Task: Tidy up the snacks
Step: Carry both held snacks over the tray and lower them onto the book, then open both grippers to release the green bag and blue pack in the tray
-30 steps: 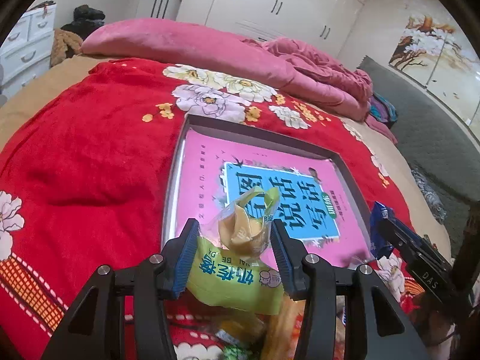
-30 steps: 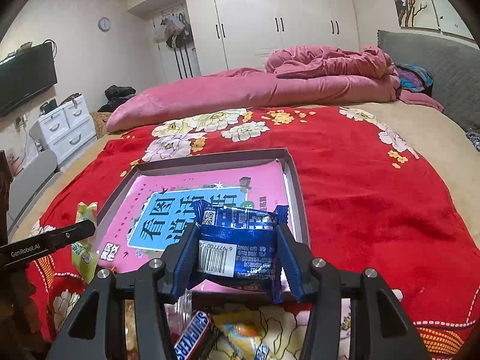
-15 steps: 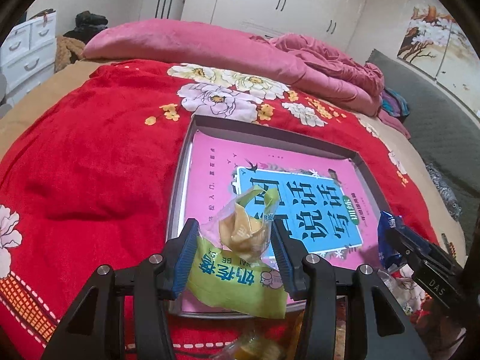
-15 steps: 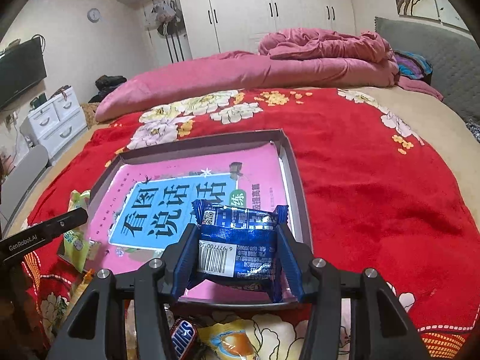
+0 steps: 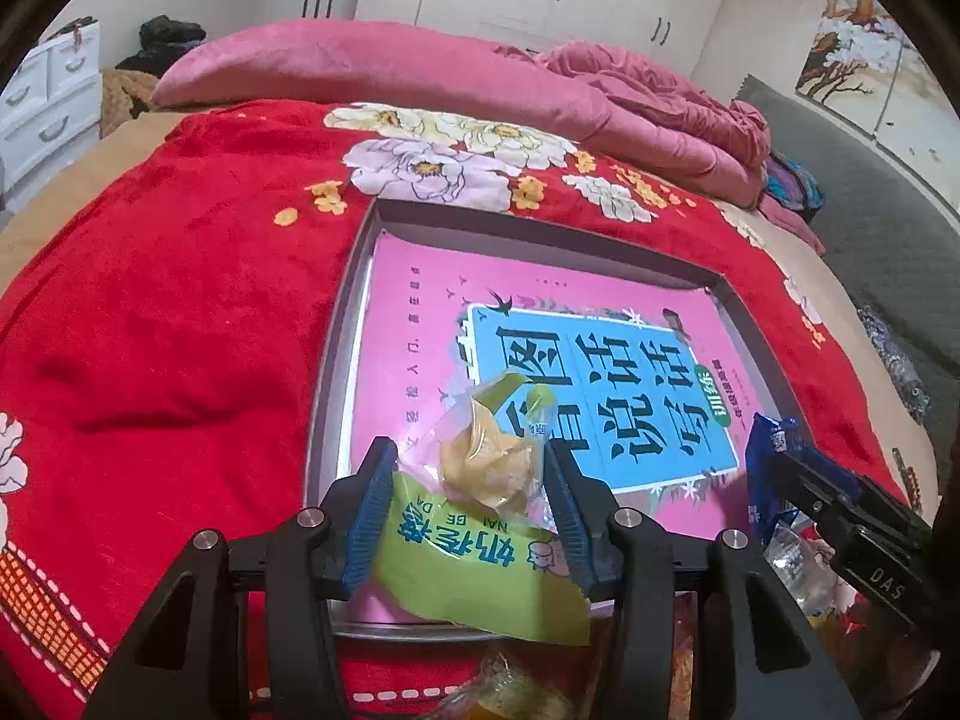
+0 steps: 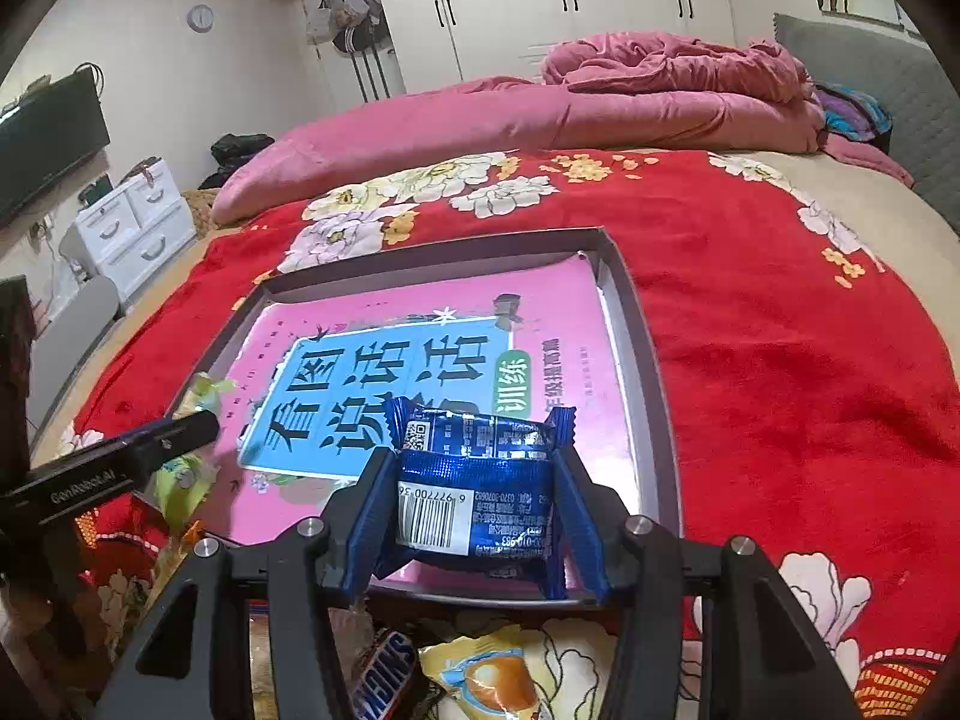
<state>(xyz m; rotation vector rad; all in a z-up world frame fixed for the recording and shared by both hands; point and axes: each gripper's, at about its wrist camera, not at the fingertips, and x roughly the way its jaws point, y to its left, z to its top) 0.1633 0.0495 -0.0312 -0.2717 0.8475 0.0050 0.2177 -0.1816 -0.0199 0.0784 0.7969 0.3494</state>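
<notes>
While both my grippers hang over the near edge of the grey tray [image 5: 336, 384], most of the room ahead lies inside its raised rim, on the pink and blue book [image 5: 540, 324] that fills its floor; from 12 to 9 o'clock beyond the rim spreads bare red floral blanket [image 5: 168, 300].

My left gripper [image 5: 468, 516] is tipped downward, its blue pads partly closed and pressing the sides of a green and clear snack packet [image 5: 480, 534]. That packet's long axis runs away from me, clear end with the yellow pastry toward 12 o'clock, over the tray's near left part.

My right gripper [image 6: 474, 516] is tipped downward too, partly closed on a blue foil snack pack [image 6: 480, 492], clamped at its two sides. Its long axis lies across the fingers, 9 to 3 o'clock, barcode face up, over the tray's near right corner.

At 6 o'clock, below the right gripper and outside the rim, lie a Snickers bar [image 6: 384, 678] and a yellow wrapped snack [image 6: 492, 672].
</notes>
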